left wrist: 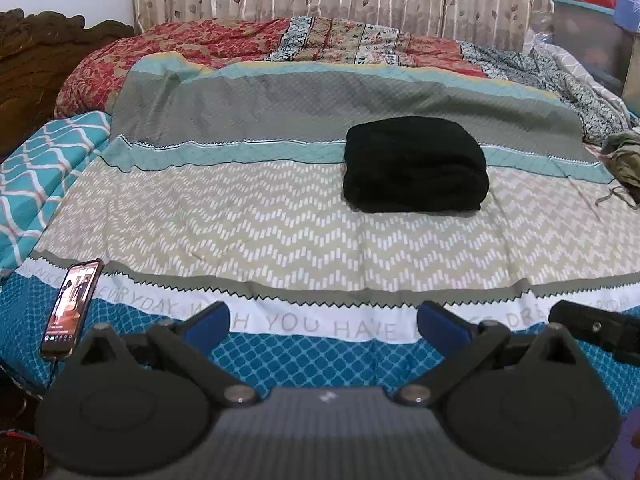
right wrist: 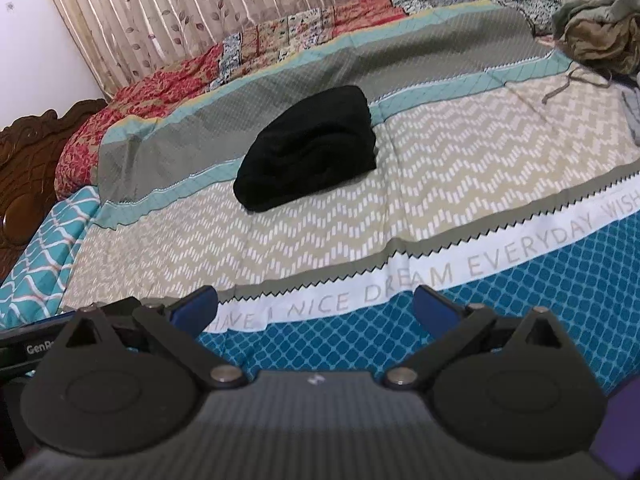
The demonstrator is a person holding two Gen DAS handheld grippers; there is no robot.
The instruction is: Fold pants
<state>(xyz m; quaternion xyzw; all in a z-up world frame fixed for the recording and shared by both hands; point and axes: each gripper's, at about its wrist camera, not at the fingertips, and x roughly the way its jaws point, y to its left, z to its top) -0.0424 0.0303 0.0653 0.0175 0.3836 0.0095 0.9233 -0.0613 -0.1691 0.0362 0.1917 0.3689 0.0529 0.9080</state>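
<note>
Black pants (left wrist: 414, 164) lay as a compact folded bundle on the bed, straddling the teal stripe and the beige chevron band of the bedsheet (left wrist: 240, 232). Bundle sat well apart from both tools, ahead of them toward the far side of the bed. Long axis ran roughly crosswise in the left view; in the right view it slanted up to the right.

Left tongs (left wrist: 323, 322) gaped wide, blue pads (left wrist: 212, 320) far apart, nothing between them; pants lay ahead and to their right. Right tongs (right wrist: 316, 306) likewise spread wide and empty; pants (right wrist: 308, 148) lay ahead, about centred or slightly left. Neither tool looked clearly nearer. Judged: folding looked finished or nearly so, both tools hanging over the near edge.

A phone (left wrist: 72, 308) with lit screen rested on the bed's near left corner. Crumpled olive cloth (right wrist: 596, 32) lay at the far right.

Hard to make out: layers and fold edges of the bundle, since the black fabric swallowed detail. Waistband and cuffs not identifiable. Underside hidden.
</note>
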